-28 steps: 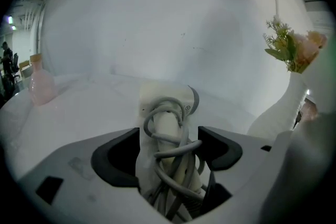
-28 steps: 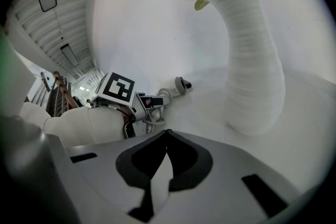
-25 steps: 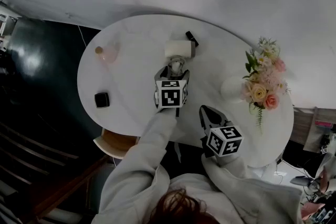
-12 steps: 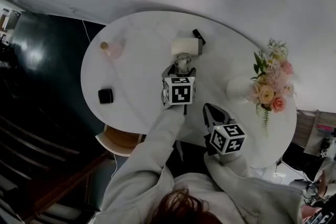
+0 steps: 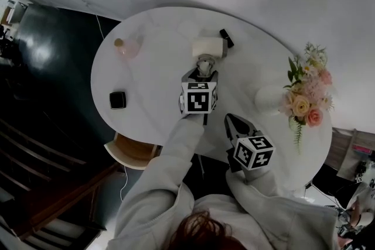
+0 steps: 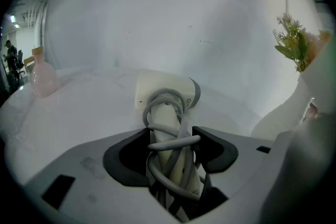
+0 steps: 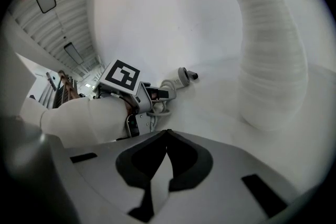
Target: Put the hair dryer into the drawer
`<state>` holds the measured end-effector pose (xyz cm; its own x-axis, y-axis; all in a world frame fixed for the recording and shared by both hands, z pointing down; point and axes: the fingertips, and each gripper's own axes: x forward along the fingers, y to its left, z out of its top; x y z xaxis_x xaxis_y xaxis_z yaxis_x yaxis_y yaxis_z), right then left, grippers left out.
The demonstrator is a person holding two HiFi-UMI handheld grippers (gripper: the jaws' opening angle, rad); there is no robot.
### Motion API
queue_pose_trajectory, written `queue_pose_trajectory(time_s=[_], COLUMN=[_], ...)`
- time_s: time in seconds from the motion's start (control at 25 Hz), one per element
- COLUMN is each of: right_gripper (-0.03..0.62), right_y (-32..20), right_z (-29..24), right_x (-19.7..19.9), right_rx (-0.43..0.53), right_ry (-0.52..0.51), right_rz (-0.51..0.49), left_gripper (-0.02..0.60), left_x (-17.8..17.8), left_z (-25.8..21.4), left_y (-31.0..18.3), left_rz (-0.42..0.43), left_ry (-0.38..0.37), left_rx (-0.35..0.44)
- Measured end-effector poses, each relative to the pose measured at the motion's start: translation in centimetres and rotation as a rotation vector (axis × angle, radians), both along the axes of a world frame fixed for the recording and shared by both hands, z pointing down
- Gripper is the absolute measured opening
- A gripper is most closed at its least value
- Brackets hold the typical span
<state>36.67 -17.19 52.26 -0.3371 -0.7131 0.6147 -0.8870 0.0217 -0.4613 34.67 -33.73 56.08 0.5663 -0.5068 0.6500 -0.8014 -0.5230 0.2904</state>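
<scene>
Hair dryer [image 5: 206,47] lies on the tabletop [image 5: 149,96] near its far edge, cord wound round the handle. Left hand-held gripper [image 5: 203,70]: jaws have just been closing and the pads grasp the corded handle. Right hand-held gripper [image 5: 234,124]: clenched, empty, over the near edge.

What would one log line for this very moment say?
left gripper: fingers just closed onto hair dryer handle | right gripper: shut, empty | hair dryer: on white table

Overhead and two low views; shared table [image 5: 146,88]
</scene>
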Motion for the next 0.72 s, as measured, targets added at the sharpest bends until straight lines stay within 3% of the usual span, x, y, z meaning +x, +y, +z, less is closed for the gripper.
queue_pose_trajectory(time_s=[0.72], right_gripper=[0.048], right_y=[0.5], right_z=[-1.3], right_x=[1.3], right_rx=[0.048], right_ry=[0.036], right_rz=[0.063], left_gripper=[0.250], left_x=[-3.4], left_z=[-1.4], left_y=[4.1], left_rz=[-0.013], left_ry=[0.122], left_rx=[0.034])
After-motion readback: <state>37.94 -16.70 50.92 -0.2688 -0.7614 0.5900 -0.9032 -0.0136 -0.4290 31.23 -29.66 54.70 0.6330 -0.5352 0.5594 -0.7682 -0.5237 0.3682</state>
